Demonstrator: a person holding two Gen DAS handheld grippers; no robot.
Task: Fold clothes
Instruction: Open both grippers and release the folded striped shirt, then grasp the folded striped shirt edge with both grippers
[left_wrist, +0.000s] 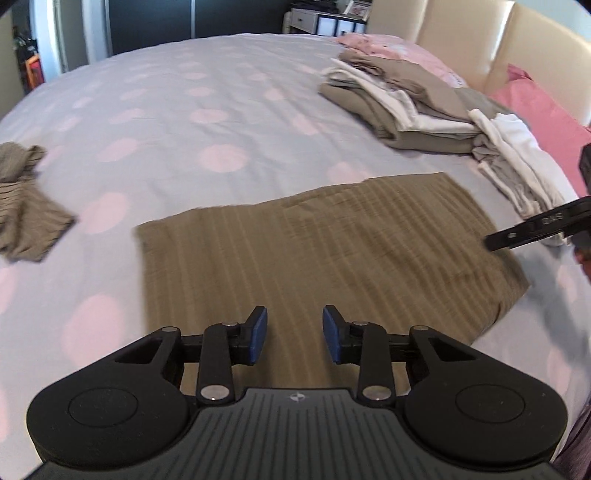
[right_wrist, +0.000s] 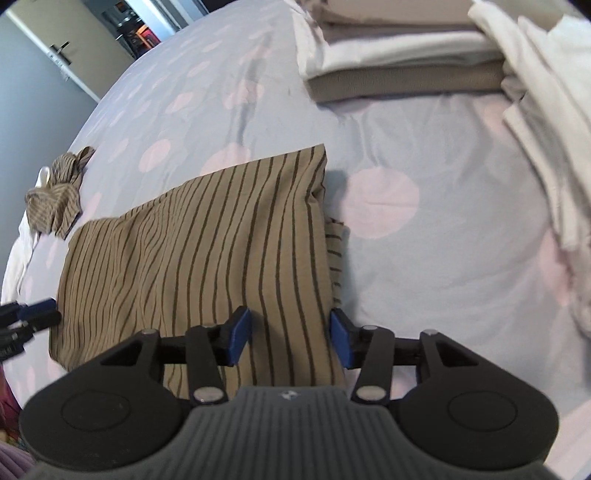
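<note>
1. A folded striped garment (right_wrist: 207, 251), tan with thin dark stripes, lies flat on the bed (left_wrist: 166, 110), whose cover is pale grey with large pink dots.
2. The left gripper (left_wrist: 294, 338) hangs above the near edge of this garment. Its blue pads (left_wrist: 258, 332) stand apart with only air between them, so it holds nothing.
3. The right gripper (right_wrist: 291, 338) hangs over the garment's right edge. Its jaws are parted and the cloth seen between the blue pads (right_wrist: 240, 332) lies below them; they do not press on it.
4. In the right wrist view the left gripper's blue tip shows at the far left edge, just beside the garment's left end.
5. In the left wrist view one black finger of the right gripper reaches in from the right edge, over the garment's right corner.
6. A small crumpled striped piece (right_wrist: 55, 199) of the same tan cloth lies well apart, towards the left side of the bed.
7. A stack of folded clothes (left_wrist: 406, 107), beige and white, sits farther back on the bed near the pink pillows (left_wrist: 535, 107) and the cream headboard (left_wrist: 480, 33).
8. Loose white clothes (left_wrist: 517, 158) lie just beside that stack on its right.
9. The left wrist view is somewhat blurred, so the stripes on the garment look faint there.
</note>
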